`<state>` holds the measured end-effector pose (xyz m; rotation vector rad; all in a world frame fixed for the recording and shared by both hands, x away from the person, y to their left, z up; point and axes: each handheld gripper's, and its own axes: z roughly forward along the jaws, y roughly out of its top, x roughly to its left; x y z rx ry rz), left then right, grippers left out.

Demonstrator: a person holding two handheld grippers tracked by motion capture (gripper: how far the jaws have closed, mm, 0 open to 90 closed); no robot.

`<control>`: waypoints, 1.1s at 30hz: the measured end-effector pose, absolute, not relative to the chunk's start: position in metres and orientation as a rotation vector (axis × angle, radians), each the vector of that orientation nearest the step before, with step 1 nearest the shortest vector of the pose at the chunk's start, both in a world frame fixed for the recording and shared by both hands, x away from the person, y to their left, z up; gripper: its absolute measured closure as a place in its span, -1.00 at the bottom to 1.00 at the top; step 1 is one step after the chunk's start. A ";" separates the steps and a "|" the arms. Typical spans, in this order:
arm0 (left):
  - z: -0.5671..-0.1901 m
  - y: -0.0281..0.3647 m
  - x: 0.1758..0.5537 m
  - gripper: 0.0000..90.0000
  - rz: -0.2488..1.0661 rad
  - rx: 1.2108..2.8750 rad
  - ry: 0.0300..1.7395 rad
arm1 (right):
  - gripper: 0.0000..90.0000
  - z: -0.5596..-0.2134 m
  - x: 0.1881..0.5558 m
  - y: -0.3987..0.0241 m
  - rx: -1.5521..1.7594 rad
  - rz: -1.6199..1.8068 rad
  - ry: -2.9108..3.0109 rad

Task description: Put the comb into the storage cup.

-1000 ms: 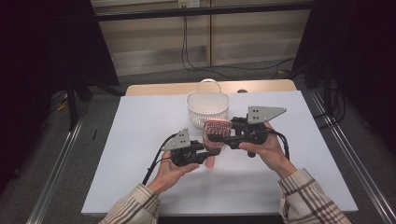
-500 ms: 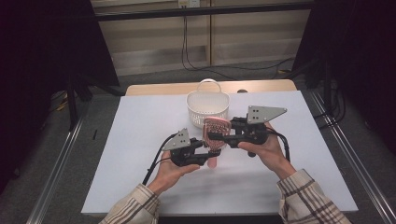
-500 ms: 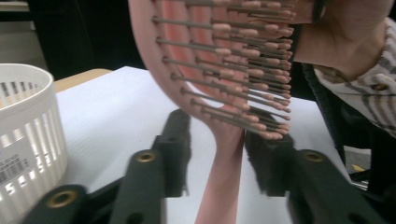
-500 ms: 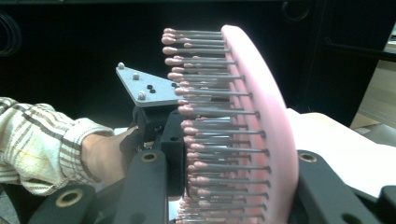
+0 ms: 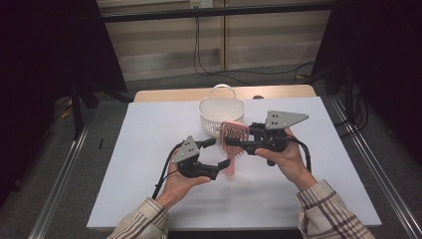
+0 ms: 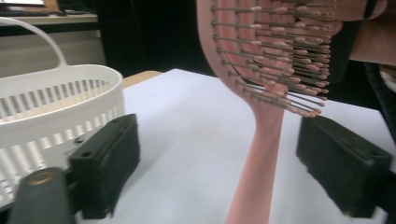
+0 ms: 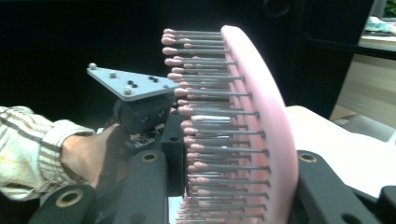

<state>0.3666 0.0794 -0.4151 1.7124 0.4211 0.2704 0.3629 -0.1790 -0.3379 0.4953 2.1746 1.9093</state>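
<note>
The right gripper (image 5: 238, 143) was clamped across the head of the pink hairbrush (image 5: 234, 140): in the right gripper view one jaw bore on the smooth back of the head (image 7: 275, 140) and the other on the bristle tips, so the brush was carried above the white table (image 5: 149, 149) with its handle pointing down and toward the person. The left gripper (image 5: 217, 159) had just been opening its jaws. In the left gripper view the two black pads (image 6: 109, 163) stood wide apart, with the handle (image 6: 261, 163) passing between them and touching neither. The left gripper therefore held nothing; the full load rested on the right.

Handling judgement: the brush appeared light and rigid, being moulded plastic. The bristles were thin pins that would flex under pressure, so the grip across them was probably somewhat springy and liable to slip if the brush were swung. The handle looked smooth and narrow; it offered the firmer purchase and should be taken near its middle. The head should not be squeezed hard.

The white slotted basket (image 5: 219, 112) with its loop handle stood just behind the brush on the table, near the far edge. The brush head hung close to the basket rim, in front of it and not inside it.
</note>
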 end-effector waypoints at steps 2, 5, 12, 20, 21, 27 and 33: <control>-0.414 0.082 0.366 -0.81 0.261 1.710 0.425 | 0.42 -0.337 0.363 -0.180 0.530 1.884 2.181; -0.413 0.086 0.363 -0.88 0.278 1.699 0.442 | 0.42 -0.336 0.363 -0.181 0.556 1.875 2.178; -0.411 0.098 0.359 -0.96 0.343 1.681 0.497 | 0.42 -0.330 0.362 -0.186 0.570 1.876 2.143; -0.409 0.124 0.348 -0.92 0.413 1.612 0.584 | 0.42 -0.328 0.360 -0.191 0.597 1.871 2.121; -0.409 0.127 0.348 -0.92 0.425 1.613 0.577 | 0.42 -0.327 0.360 -0.191 0.601 1.865 2.119; -0.411 0.147 0.343 -0.93 0.460 1.602 0.618 | 0.42 -0.329 0.364 -0.190 0.628 1.858 2.090; -0.415 0.165 0.335 -0.93 0.489 1.578 0.646 | 0.42 -0.325 0.365 -0.193 0.640 1.860 2.062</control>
